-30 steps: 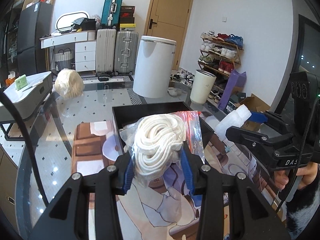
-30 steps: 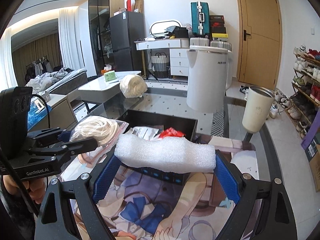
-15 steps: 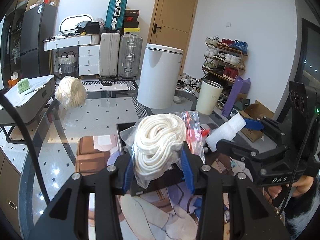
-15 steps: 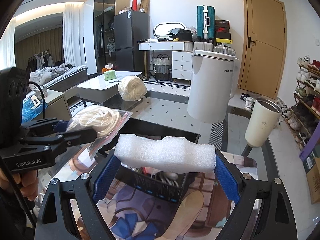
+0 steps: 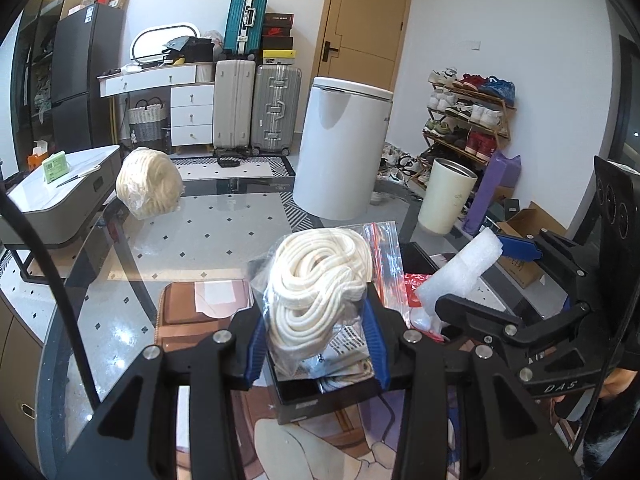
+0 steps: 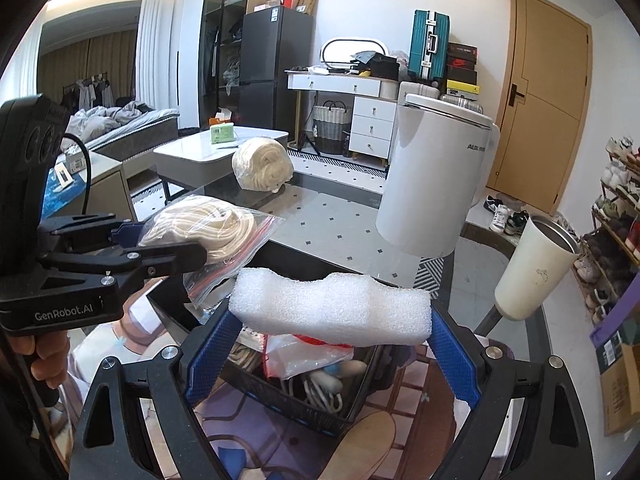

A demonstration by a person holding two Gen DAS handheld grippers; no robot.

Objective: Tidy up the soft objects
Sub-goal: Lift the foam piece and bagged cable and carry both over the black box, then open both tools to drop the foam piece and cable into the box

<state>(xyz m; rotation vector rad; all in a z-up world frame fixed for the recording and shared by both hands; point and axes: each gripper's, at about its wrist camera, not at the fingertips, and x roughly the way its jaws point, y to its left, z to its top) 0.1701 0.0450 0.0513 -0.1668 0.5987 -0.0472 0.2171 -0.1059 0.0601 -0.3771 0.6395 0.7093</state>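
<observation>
Above the black mesh basket, left gripper clamps bagged white rope, right gripper clamps white foam block; neither dropped in yet; another rope bundle waits on the tabletop.

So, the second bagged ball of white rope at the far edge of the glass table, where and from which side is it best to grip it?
Probably across the middle of the bagged ball of white rope, coming from above. It sits as a rounded lump on the glass table with free space around, so the widest part gives both pads soft rope to press. The loose plastic at its base would likely slip.
</observation>
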